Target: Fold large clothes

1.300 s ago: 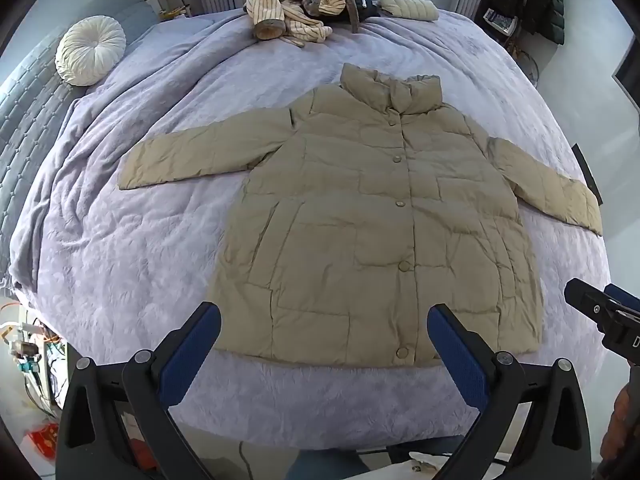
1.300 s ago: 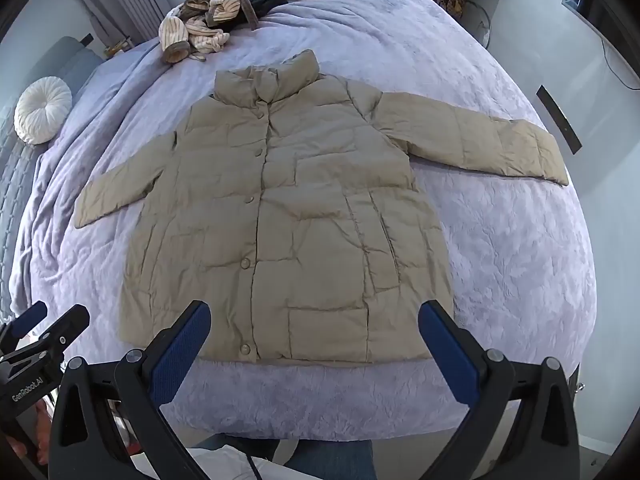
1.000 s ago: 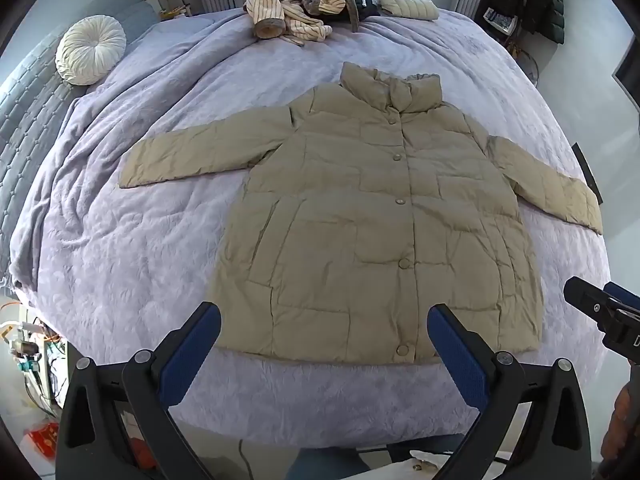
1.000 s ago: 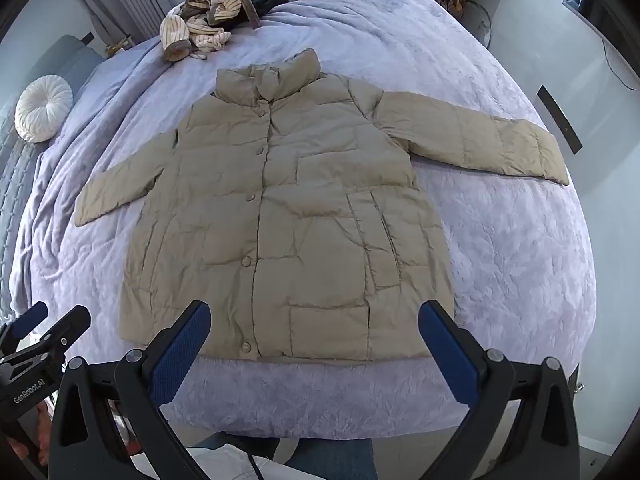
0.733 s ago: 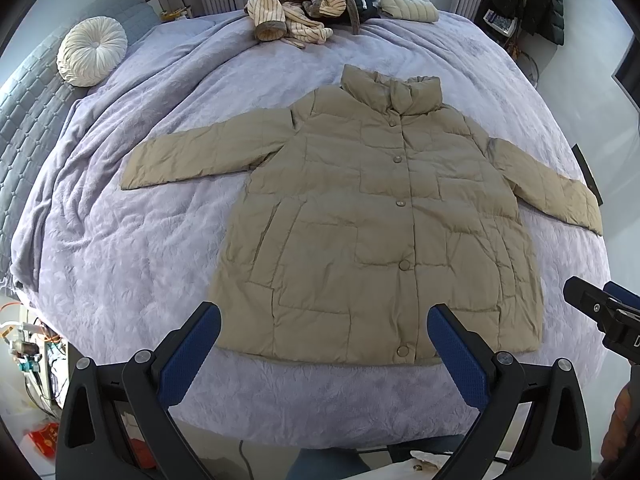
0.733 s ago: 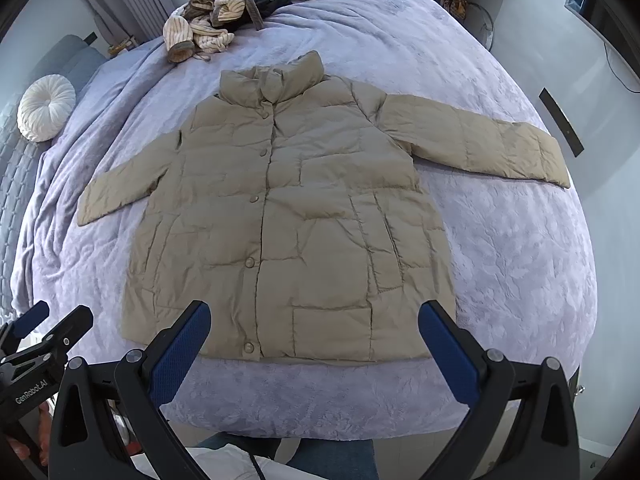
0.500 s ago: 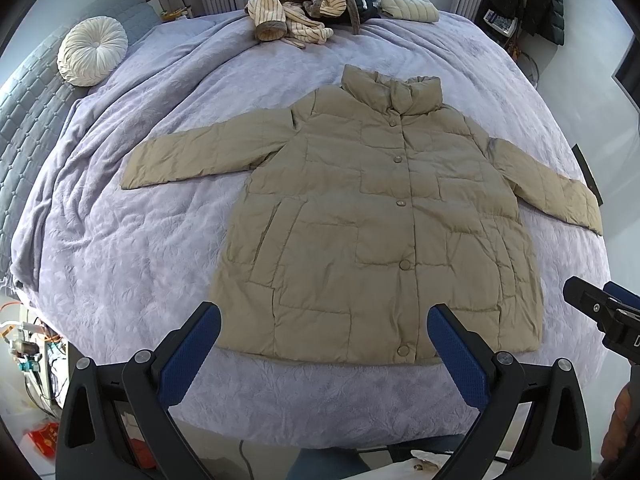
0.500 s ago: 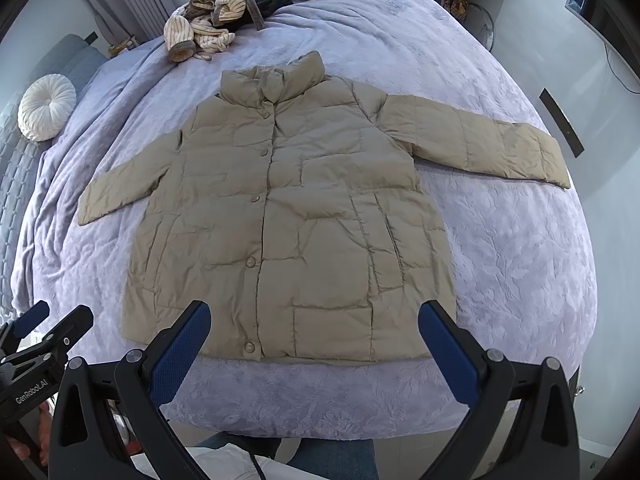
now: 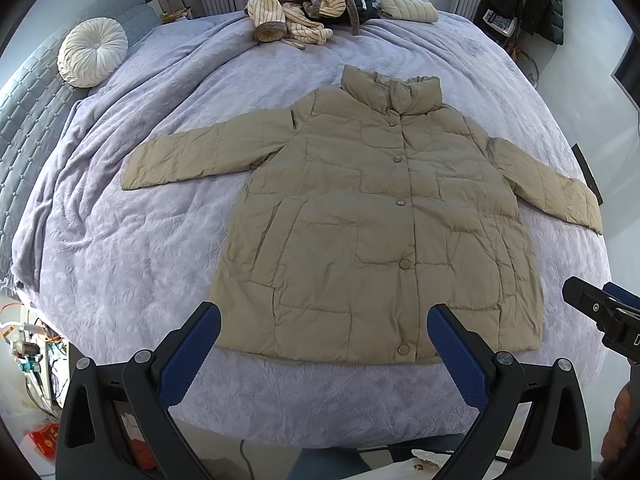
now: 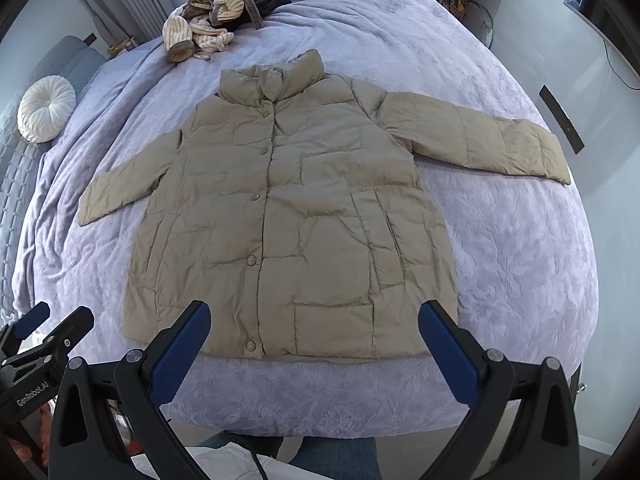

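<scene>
While both claws hang released over the near edge of the bed point(image 9: 120, 264), left claw point(image 9: 324, 340) and right claw point(image 10: 314, 336), the buttoned khaki puffer jacket point(image 9: 376, 232) lies flat mid-bed, sleeves spread, collar toward the far edge.

Only 1 piece of writing can be read: "GenRobot.AI", in white letters on the black body of the left gripper point(image 10: 42, 336), seen at the lower left of the right wrist view, left of the right jaws. In the left wrist view, the right gripper point(image 9: 600, 308) carries a single white "D" at the frame edge; the rest is cut off.
</scene>
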A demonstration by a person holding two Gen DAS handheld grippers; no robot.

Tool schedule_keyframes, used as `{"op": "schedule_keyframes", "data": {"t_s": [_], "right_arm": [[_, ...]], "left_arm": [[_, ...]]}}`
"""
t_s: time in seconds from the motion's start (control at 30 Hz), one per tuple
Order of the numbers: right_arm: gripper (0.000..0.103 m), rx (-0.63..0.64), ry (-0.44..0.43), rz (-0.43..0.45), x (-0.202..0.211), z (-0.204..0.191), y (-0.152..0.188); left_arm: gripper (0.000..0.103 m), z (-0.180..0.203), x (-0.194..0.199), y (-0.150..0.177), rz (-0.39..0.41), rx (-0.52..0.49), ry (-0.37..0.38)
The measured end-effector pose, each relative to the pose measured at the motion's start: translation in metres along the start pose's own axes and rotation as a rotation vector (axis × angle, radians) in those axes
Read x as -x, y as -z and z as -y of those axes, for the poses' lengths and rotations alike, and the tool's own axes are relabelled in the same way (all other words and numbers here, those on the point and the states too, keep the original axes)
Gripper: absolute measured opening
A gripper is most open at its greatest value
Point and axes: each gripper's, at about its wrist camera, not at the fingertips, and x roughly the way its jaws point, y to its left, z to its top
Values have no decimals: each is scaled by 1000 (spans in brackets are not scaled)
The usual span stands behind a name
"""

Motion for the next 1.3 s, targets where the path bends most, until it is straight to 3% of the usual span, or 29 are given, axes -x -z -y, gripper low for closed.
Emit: {"op": "schedule_keyframes", "data": {"t_s": [1.3], "right_arm": [[103,-2,28,-31,-1,-2,2]], "left_arm": [[103,0,0,1,-1,-2,-1]]}}
